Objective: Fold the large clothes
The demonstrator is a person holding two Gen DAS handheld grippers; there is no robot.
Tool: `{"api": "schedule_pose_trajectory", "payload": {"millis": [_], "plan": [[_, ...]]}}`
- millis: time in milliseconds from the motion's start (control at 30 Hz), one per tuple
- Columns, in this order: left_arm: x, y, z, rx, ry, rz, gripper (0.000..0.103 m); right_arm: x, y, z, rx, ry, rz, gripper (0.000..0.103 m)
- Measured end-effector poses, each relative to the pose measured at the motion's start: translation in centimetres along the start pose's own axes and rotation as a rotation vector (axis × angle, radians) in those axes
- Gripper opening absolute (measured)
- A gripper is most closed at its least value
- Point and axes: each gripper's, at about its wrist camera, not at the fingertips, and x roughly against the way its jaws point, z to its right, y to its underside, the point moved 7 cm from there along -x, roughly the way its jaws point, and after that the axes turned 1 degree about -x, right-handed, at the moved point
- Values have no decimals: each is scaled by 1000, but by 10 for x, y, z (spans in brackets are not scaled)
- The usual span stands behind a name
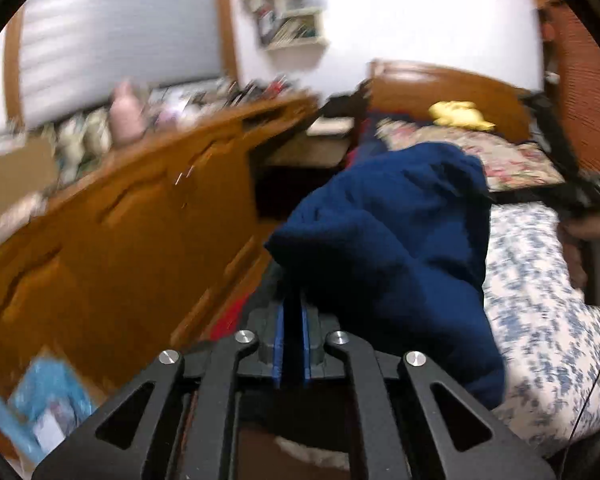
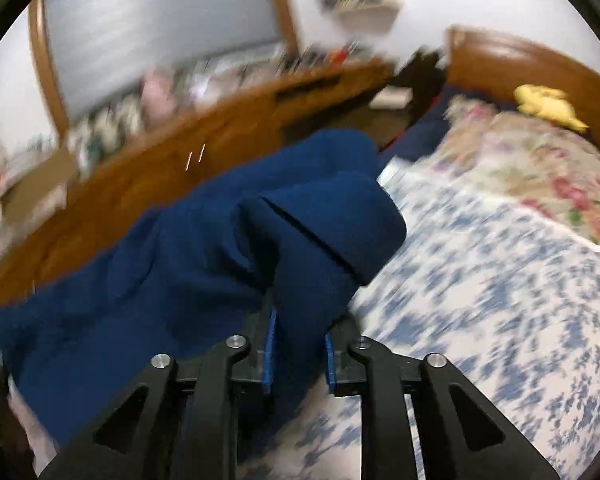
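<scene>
A dark blue fleece garment (image 2: 204, 248) hangs bunched between the two grippers above the bed's blue-and-white floral cover (image 2: 500, 288), running from the wooden dresser (image 1: 120, 216) side toward the bed. The left gripper (image 1: 293, 308) is clamped nearly closed on one edge of the fabric. The right gripper (image 2: 300, 320) stands partly open with fabric between its blue pads; whether they press it cannot be told. A wall shelf (image 1: 292, 8) holds blurred books; no writing is legible.

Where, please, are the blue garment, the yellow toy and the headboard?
Garment (image 2: 204, 240): right wrist view, on the bunched middle of the cloth.
Toy (image 2: 548, 106): right wrist view, on its yellow body.
Headboard (image 1: 440, 84): left wrist view, on the bare wooden panel.
</scene>
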Motion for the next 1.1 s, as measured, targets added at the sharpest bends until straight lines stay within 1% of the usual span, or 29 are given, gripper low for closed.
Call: {"api": "schedule_pose_trajectory", "payload": {"millis": [67,100,133,167,233,333,400,433,467,500,533,567,633,667,767,900,967,1000,1100], "plan": [[-6,10,-17,42,-19,-2,7,-4,15,-8,47,5,6,34],[-6,12,-19,60,-5,5,8,-2,21,-10,50,-9,9,43],[-6,15,-21,75,5,6,13,1,29,-9,50,-23,6,47],[-4,17,-21,82,6,10,19,4,31,-11,57,-29,9,47],[2,16,-19,82,10,26,25,16,37,-8,83,-27,34,48],[18,14,-7,85,44,49,36,42,55,-3,100,-30,57,49],[29,10,3,78,60,67,37,63,65,-5,106,-27,71,50],[36,10,7,74,68,74,40,71,70,-6,110,-23,82,50],[45,7,17,68,90,94,45,83,80,-12,115,-23,92,51],[53,5,24,65,105,113,49,95,86,-13,118,-18,103,52],[62,1,34,56,117,139,54,107,93,-11,120,-12,112,52],[70,-2,45,42,119,161,65,123,103,-12,123,-9,123,53],[84,-7,62,19,131,205,75,147,114,-12,126,-1,149,54],[92,-11,72,10,142,226,79,161,121,-12,129,8,161,54],[110,-21,104,-20,184,257,82,198,137,-8,134,35,202,59],[124,-30,137,-57,213,282,82,238,153,3,121,60,247,67],[129,-33,158,-72,244,286,82,261,164,6,121,82,278,70],[130,-33,165,-79,252,285,82,270,167,10,117,89,290,73],[132,-31,194,-101,290,280,82,293,184,19,97,111,309,78]]}}
